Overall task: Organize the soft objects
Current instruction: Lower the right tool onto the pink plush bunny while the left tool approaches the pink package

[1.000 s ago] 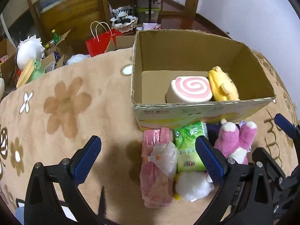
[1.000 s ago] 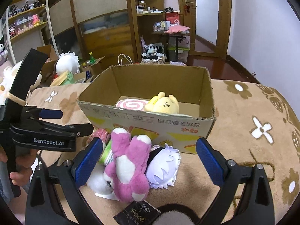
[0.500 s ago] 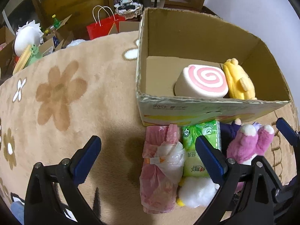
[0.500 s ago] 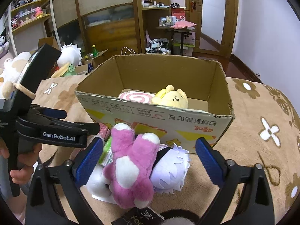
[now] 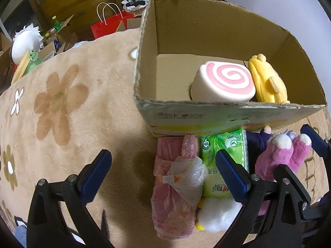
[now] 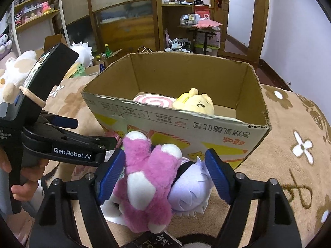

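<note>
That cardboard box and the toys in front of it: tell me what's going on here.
A person with a gripper in each hand is sorting soft things into the cardboard box. A pink swirl cushion and a yellow plush lie inside. The right gripper, open, straddles the pink plush beside a lilac-haired doll, not yet gripping it. The left gripper, also open, hovers over a pink bagged bundle and a green tissue pack.

Pink swirl cushion (image 6: 153, 101) mostly hidden behind box wall (image 6: 165, 122); white plush (image 5: 217, 212) part-covered by left gripper finger (image 5: 231, 175); black packet (image 6: 153, 241) cut off at bottom edge
</note>
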`<state>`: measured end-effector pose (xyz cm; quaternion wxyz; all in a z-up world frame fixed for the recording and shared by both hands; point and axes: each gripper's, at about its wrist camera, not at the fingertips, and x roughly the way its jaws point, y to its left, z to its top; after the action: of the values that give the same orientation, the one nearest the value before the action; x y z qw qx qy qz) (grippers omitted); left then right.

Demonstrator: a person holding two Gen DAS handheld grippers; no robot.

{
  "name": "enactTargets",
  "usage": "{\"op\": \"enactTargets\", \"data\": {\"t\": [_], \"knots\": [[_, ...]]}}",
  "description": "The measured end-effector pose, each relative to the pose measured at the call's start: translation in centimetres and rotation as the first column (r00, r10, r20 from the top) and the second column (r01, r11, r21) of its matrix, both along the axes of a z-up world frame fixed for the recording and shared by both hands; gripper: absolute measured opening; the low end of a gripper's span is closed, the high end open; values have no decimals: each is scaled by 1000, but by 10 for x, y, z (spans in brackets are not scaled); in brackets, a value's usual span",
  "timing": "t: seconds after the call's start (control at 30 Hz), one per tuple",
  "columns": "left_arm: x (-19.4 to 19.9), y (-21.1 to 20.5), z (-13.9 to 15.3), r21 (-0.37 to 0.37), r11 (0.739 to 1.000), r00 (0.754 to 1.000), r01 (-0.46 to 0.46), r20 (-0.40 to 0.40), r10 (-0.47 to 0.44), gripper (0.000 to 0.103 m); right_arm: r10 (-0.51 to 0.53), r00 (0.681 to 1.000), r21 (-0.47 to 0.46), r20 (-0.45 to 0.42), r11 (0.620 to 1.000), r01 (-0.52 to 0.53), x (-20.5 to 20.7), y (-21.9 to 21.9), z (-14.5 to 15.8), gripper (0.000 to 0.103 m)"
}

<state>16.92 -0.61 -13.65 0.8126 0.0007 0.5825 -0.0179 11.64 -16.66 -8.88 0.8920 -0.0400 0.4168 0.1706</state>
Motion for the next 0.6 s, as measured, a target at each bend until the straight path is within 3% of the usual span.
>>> {"op": "enactTargets", "data": {"t": [0.43,0.6], "knots": [[9,-3,-14,37,999,999,24,-47,-23,99,3,1000,5,-1,1000,-3,3,-1,-2,82],[12,0,-24,48,999,997,7,-81,-3,98,19,1000,10,2,1000,-19,4,-1,-2,70]]}}
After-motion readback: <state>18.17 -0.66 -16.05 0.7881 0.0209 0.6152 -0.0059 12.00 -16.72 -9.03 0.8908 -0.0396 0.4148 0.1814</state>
